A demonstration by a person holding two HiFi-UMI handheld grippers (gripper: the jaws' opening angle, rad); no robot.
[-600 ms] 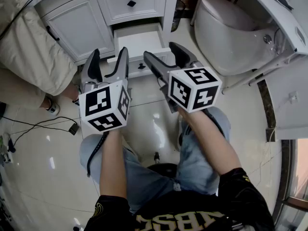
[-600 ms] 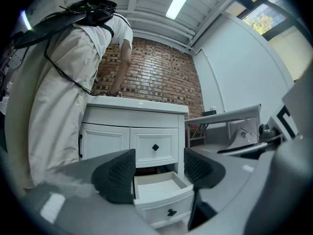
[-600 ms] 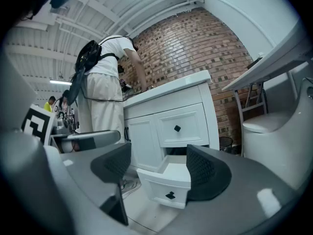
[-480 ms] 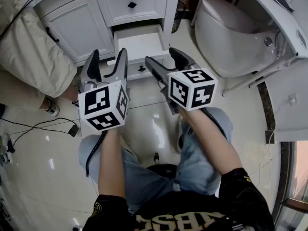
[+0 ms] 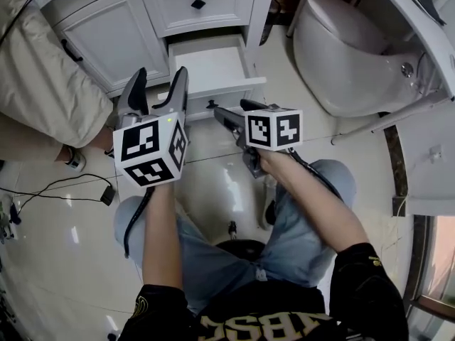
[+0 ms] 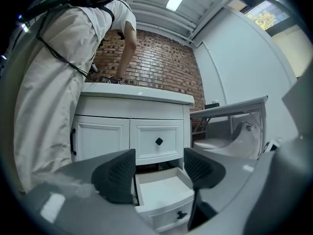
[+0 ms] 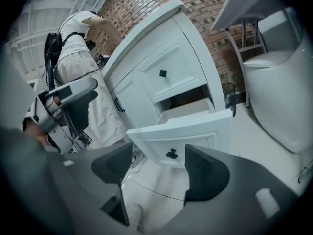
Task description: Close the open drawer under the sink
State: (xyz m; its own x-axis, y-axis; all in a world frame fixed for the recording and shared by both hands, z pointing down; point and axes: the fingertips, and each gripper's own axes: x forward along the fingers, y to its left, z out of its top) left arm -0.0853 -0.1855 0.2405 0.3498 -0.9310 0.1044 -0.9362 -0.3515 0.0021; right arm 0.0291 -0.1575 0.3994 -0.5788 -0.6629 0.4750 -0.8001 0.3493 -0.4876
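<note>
The white vanity's bottom drawer (image 5: 212, 64) stands pulled out and empty, its front panel (image 7: 182, 137) carrying a small black knob (image 7: 171, 154). The same drawer (image 6: 164, 195) shows between and beyond the left jaws. My right gripper (image 5: 239, 112) is open, tilted downward just in front of the drawer front, not touching it, and holds nothing (image 7: 159, 168). My left gripper (image 5: 155, 91) is open and nearly level, left of the drawer and short of the cabinet, with nothing in it (image 6: 159, 173).
A person in a beige top (image 5: 39, 84) bends over the sink at the left, close to my left gripper. A white toilet (image 5: 348, 48) stands to the right of the vanity. A black cable (image 5: 64, 183) lies on the glossy tiled floor. The closed upper drawer (image 6: 159, 141) sits above.
My right gripper has tipped downward and moved in toward the drawer front. The left gripper has stayed about where it was.
</note>
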